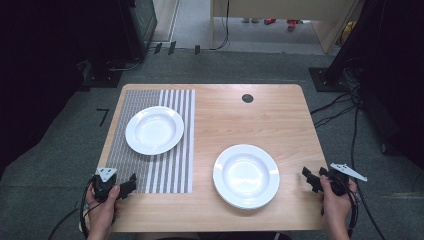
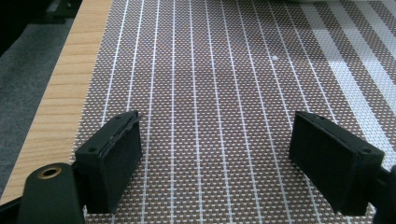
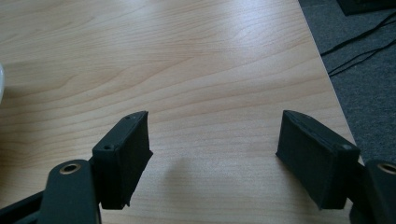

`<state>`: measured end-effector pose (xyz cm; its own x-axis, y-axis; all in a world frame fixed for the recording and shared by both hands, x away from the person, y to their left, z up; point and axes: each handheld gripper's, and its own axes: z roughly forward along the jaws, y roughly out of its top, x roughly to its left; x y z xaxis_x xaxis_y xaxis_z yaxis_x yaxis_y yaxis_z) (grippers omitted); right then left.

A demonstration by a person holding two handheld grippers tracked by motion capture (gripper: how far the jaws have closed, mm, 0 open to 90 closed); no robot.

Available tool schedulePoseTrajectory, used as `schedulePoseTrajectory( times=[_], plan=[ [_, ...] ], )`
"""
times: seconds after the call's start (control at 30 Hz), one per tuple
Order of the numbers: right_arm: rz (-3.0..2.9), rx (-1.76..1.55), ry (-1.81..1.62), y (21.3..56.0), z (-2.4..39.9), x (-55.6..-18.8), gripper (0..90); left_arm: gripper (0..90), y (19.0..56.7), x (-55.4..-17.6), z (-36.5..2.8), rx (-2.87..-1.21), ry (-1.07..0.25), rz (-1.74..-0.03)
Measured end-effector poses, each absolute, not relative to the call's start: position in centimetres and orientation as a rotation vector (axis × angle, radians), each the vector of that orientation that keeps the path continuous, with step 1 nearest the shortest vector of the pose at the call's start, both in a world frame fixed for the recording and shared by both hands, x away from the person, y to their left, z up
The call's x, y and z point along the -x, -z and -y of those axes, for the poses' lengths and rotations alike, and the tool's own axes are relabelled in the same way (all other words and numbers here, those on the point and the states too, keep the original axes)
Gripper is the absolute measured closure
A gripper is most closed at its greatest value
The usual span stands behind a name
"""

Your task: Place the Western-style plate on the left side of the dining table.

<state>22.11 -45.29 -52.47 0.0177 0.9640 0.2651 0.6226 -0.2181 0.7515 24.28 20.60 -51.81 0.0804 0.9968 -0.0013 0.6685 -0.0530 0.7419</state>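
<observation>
A white plate (image 1: 154,130) lies on a grey striped placemat (image 1: 170,170) at the left of the wooden table (image 1: 235,120). A stack of white plates (image 1: 246,176) sits on bare wood toward the front right. My left gripper (image 1: 127,186) hovers over the placemat's front left corner, jaws wide open and empty; the left gripper view looks along them (image 2: 215,154) over the woven mat (image 2: 219,84). My right gripper (image 1: 309,179) is at the table's right edge, to the right of the stack, open with nothing between its jaws (image 3: 212,156).
A dark round cable hole (image 1: 247,98) is near the table's far edge. Cables (image 1: 335,107) trail over the grey carpet to the right of the table. Dark equipment stands at the far left and right. The table's right edge (image 3: 327,70) runs close to the right gripper.
</observation>
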Motion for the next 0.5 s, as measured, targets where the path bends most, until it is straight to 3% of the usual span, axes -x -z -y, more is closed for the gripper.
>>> schedulePoseTrajectory(
  times=[0.5],
  plan=[
    [-1.673, -1.825, -1.005, 52.45, 44.55, -22.18, 20.5, 16.9, 51.81, -24.3, -20.61, -1.785, -0.728, -1.645]
  ],
)
